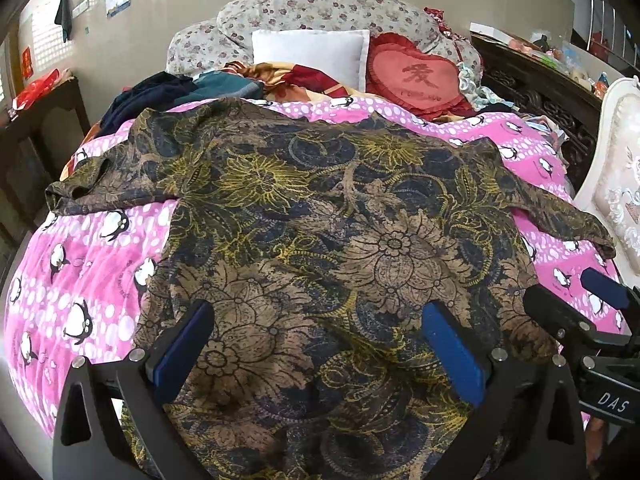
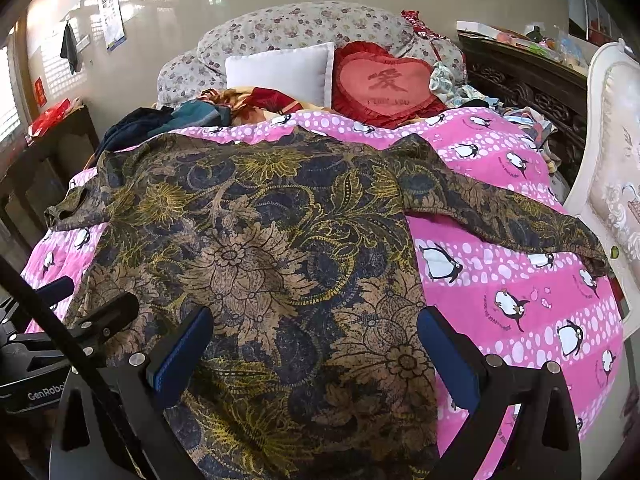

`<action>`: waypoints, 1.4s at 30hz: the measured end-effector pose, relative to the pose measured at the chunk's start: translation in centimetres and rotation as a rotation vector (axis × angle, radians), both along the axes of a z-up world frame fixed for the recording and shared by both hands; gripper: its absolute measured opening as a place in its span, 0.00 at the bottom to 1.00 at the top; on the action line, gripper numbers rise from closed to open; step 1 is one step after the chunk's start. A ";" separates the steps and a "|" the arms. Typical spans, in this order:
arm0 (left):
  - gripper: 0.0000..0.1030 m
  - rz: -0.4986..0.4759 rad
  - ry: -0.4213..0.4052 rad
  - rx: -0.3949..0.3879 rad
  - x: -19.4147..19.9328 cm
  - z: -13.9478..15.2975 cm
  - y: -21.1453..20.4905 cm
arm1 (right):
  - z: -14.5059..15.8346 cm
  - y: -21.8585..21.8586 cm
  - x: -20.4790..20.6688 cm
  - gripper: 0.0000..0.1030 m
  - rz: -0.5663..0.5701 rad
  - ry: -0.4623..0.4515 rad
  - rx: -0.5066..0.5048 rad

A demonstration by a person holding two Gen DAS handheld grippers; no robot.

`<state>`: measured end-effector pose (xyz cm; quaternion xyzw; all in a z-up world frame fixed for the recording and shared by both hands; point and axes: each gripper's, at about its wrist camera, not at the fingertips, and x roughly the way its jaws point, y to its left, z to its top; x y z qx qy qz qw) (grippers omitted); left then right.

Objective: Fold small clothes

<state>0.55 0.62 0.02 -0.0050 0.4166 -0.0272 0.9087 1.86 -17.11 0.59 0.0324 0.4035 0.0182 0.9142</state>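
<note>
A dark floral shirt, brown, navy and yellow, lies spread flat on a pink penguin-print blanket, sleeves stretched out to both sides. My left gripper hangs open over the shirt's lower hem, blue pads wide apart with nothing between them. My right gripper is open too, above the hem's right part near the shirt's side edge. Each gripper shows at the edge of the other's view: the right one, the left one.
At the bed's head lie a white pillow, a red heart cushion, a flowered quilt and a heap of other clothes. A white padded chair stands at the right, dark carved furniture behind it, a dark table at the left.
</note>
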 end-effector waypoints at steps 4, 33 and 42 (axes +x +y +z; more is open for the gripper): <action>1.00 0.003 -0.008 0.010 0.1 -0.1 0.0 | 0.0 0.0 0.2 1.00 -0.010 0.001 0.005; 1.00 0.022 -0.008 0.021 0.8 -0.4 0.7 | -0.5 0.1 0.6 1.00 -0.023 0.020 0.016; 1.00 0.033 -0.008 0.031 0.7 -0.6 1.0 | -0.6 0.6 1.1 1.00 -0.016 0.020 0.009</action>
